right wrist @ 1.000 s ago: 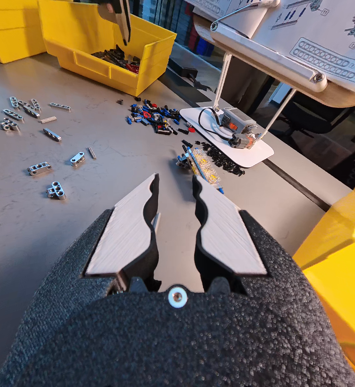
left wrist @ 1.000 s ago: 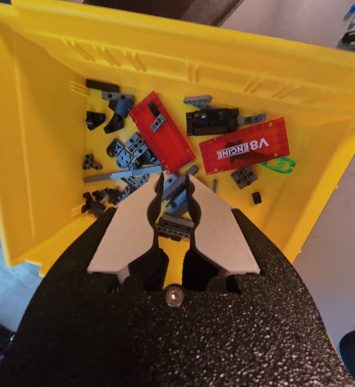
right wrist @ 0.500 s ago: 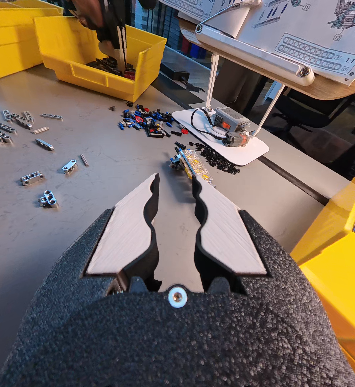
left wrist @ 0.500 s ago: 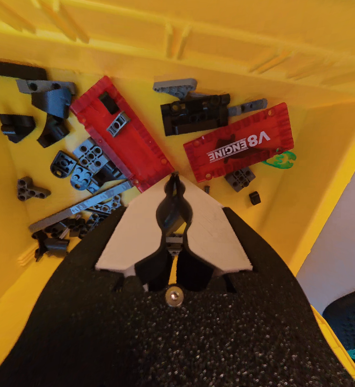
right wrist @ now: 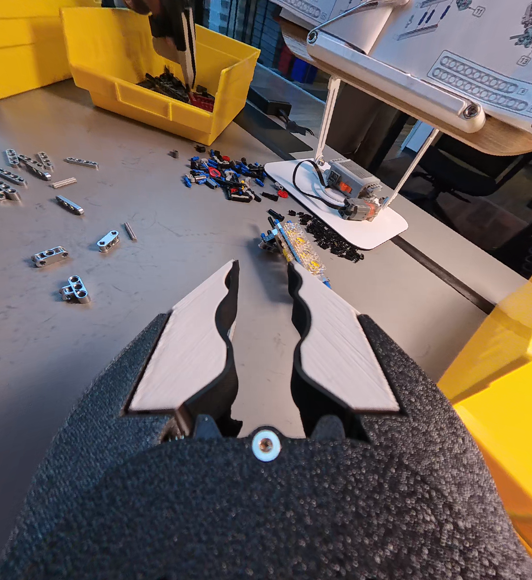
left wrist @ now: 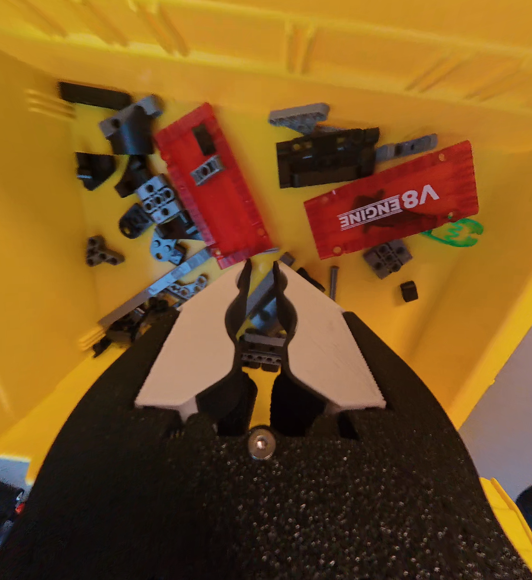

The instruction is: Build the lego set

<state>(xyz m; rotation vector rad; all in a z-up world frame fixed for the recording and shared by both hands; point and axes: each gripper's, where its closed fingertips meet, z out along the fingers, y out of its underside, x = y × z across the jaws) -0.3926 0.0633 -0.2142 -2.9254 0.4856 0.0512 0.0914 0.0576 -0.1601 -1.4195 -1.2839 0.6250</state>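
My left gripper (left wrist: 261,266) is down inside the yellow plastic parts bin (left wrist: 290,78); tips are a narrow gap apart, nearly closed. A grey studless beam (left wrist: 260,296) lies diagonally in that gap, but I cannot tell whether the fingers actually clamp it or just straddle it. Frame is motion-blurred. A dark grey perforated block (left wrist: 261,353) sits further back between the fingers, on the bin floor.

Just ahead of the tips: the lower end of a translucent red rectangular panel (left wrist: 214,188). To the right, a second translucent red panel with white lettering (left wrist: 393,201), with a green transparent piece (left wrist: 456,232) at its far corner. A black frame-like block (left wrist: 324,157) lies between the two panels near the back wall. Grey and black small parts are clustered at left.

My right gripper (right wrist: 263,266) is wide open, holding nothing, hovering over the grey metal tabletop (right wrist: 164,282). Nearest thing is a clear bagged bundle with yellow and blue bits (right wrist: 299,248), just beyond the right fingertip. Silver-grey short beams (right wrist: 49,255) are scattered at left, a pile of blue, black and red pins (right wrist: 227,175) ahead, and a white stand base (right wrist: 377,232) carrying a grey motor unit (right wrist: 352,179). The right wrist view also shows the left gripper in the bin, far off.
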